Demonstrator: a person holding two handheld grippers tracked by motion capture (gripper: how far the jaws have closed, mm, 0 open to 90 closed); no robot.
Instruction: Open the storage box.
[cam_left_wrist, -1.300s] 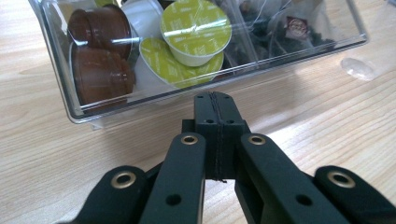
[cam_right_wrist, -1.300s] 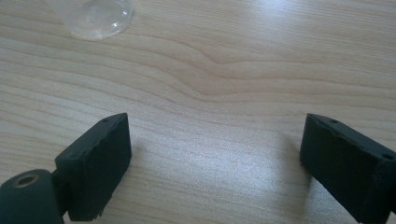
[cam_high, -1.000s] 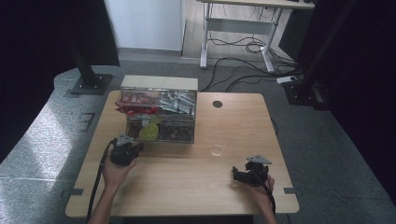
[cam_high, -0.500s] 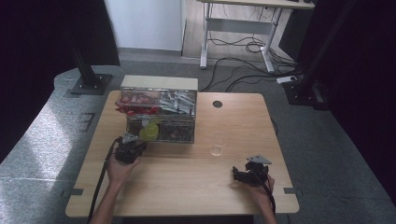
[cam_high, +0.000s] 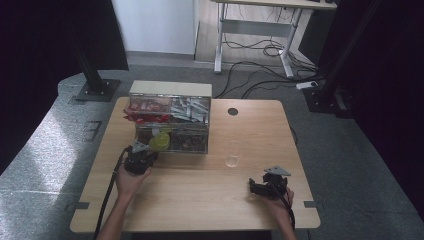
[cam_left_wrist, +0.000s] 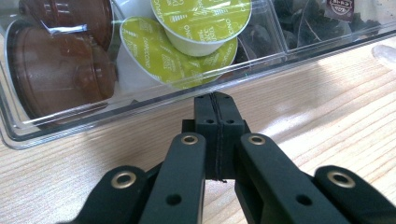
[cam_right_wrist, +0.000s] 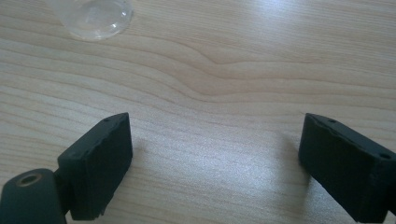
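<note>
Jaws of the left gripper (cam_left_wrist: 215, 100) are pressing together on nothing, tips just short of the clear organiser's (cam_left_wrist: 140, 100) front wall — green capsules (cam_left_wrist: 203, 23) sitting inside. Right gripper (cam_right_wrist: 215, 154) is resting wide open — empty.

Clear organizer box (cam_high: 172, 125) blocks left gripper (cam_left_wrist: 215, 100); bare tabletop (cam_high: 200, 190) beside glass (cam_high: 232, 154).

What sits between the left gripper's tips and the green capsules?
The clear front wall of the organizer box. In the left gripper view the shut left gripper points at it, with the green capsules just behind the plastic.
</note>
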